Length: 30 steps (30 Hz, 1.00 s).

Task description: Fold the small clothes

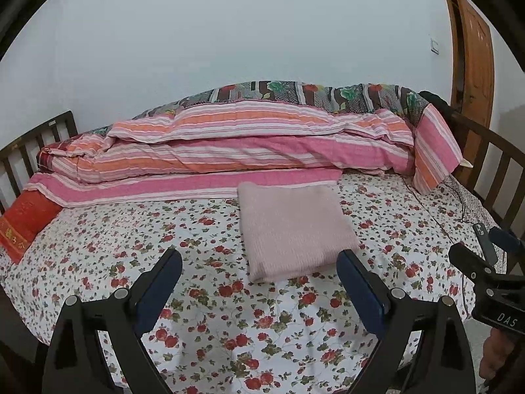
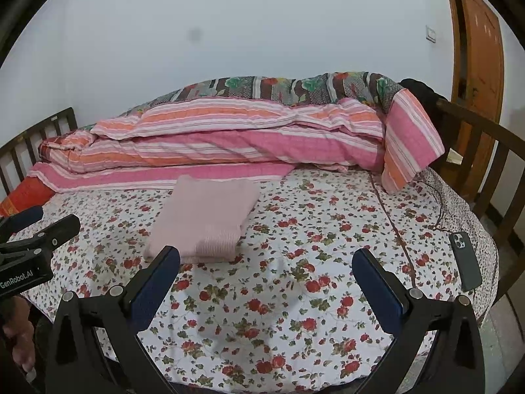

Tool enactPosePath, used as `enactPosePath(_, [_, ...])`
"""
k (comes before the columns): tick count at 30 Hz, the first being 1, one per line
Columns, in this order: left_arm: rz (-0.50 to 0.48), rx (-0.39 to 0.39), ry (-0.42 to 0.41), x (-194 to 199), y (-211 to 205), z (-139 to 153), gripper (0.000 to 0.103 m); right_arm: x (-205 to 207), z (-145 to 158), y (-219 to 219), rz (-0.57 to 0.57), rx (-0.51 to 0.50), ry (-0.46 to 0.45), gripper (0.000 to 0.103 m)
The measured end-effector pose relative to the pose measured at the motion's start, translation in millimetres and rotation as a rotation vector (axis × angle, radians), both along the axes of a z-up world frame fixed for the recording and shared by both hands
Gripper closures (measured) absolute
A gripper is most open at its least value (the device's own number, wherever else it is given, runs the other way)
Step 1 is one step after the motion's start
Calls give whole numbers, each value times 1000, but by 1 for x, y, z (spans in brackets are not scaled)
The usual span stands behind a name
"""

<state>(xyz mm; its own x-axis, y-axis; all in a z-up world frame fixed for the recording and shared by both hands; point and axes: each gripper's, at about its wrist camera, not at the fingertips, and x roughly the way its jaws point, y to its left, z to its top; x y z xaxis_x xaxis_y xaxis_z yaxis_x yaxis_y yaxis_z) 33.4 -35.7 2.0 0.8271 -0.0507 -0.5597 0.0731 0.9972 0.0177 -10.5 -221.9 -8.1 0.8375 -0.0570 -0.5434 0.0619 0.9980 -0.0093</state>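
Folded pink garment (image 1: 293,229) lying flat on the bed (image 1: 203,312), both grippers held off it with fingers spread and nothing between them.

The garment is a neat rectangle on the flowered sheet (image 2: 295,295), its far edge just touching the hem of the striped quilt (image 1: 229,144) heaped along the wall side. In the left wrist view the left gripper (image 1: 259,262) hovers near the garment's near edge, its right finger just beside the near right corner; the right gripper (image 2: 265,262) stands to the garment's right over bare sheet. Open sheet runs from the garment toward the near edge of the bed and rightward to a dark phone (image 2: 465,261) lying close to the right edge. Slatted wooden rails (image 2: 485,151) bound both ends of the bed; a red cushion (image 1: 23,223) sits at the left end.
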Motion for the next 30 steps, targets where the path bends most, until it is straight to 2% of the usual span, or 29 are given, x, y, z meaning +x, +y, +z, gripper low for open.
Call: enactPosePath(30, [22, 0, -4, -1, 5, 6, 7, -5, 4, 0, -9, 12, -3, 0])
